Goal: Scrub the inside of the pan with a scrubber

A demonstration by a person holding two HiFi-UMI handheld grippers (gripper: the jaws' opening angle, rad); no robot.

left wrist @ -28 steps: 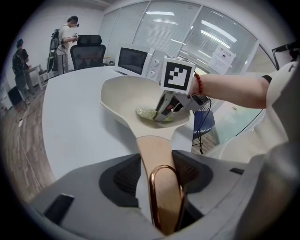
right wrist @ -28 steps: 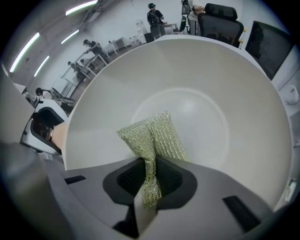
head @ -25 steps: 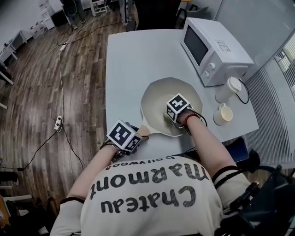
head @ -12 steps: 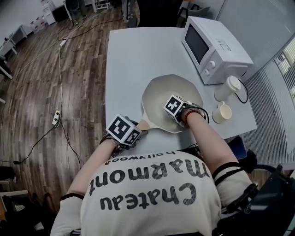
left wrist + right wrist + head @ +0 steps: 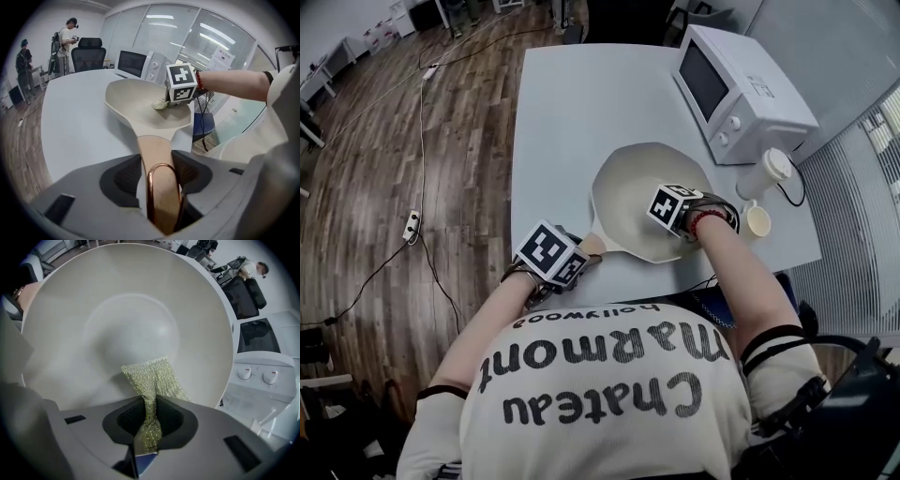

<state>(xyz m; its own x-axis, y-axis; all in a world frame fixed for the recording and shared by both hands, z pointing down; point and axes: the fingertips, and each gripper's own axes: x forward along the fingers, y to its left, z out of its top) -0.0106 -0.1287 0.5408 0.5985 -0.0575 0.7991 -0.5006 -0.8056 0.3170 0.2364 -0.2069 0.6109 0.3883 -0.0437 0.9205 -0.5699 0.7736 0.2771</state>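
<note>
The pan (image 5: 628,187) is seen in cream, its handle (image 5: 154,152) in pale tan with a copper-coloured loop (image 5: 149,192). The scrubber (image 5: 154,376) is woven in glittering yellow-green mesh. The left gripper (image 5: 157,171) and right gripper (image 5: 149,416) are finished in grey with black pads (image 5: 126,176). Their marker cubes (image 5: 549,255) are printed with black-and-white squares.

In the head view the right gripper (image 5: 677,208) covered the scrubber (image 5: 154,380), and its wrist hid part of the cup (image 5: 758,221). The left gripper (image 5: 581,261) covered most of the pan's handle (image 5: 592,246). The right gripper view's edge cut off the microwave (image 5: 262,357).
</note>
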